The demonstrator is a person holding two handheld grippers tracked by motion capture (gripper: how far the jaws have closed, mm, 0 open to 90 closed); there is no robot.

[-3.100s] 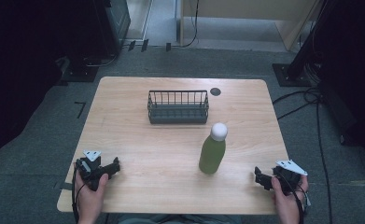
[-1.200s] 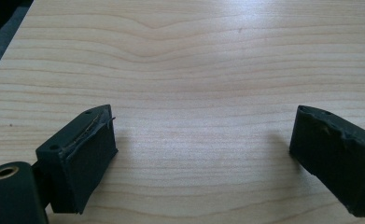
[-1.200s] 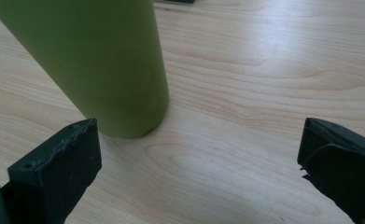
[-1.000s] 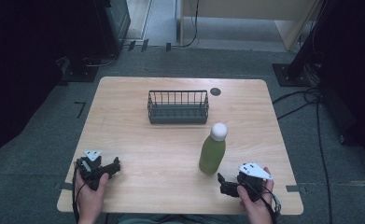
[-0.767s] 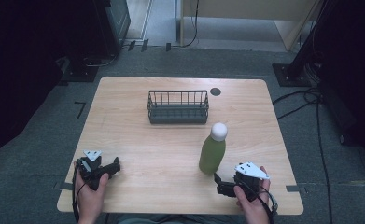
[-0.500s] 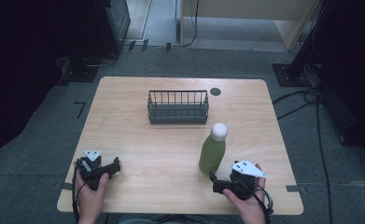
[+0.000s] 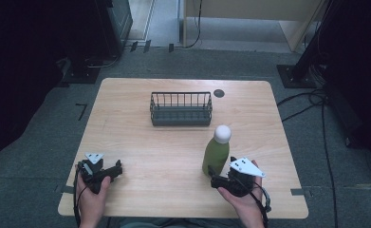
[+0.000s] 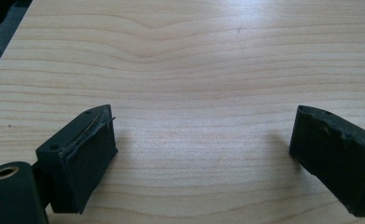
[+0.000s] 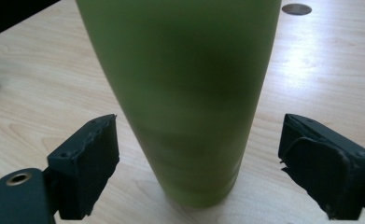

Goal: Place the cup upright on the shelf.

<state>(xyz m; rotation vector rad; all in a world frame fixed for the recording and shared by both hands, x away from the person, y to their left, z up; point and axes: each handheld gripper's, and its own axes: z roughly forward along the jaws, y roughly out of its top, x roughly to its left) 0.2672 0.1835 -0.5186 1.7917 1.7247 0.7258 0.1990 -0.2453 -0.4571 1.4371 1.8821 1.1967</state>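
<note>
green bottle (image 9: 185,93) stands between the right gripper's (image 9: 196,163) open jaws.

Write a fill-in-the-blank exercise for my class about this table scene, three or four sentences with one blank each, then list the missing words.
1. The green bottle stands upright and has a cap coloured ______.
2. The right gripper has its fingers ______, one on each side of the bottle, not yet touching it.
3. The wire basket sits on the ______ side of the table from the person.
4. Between the fingers of the left gripper there is only bare ______.

Missing words: white; open; far; table
</note>
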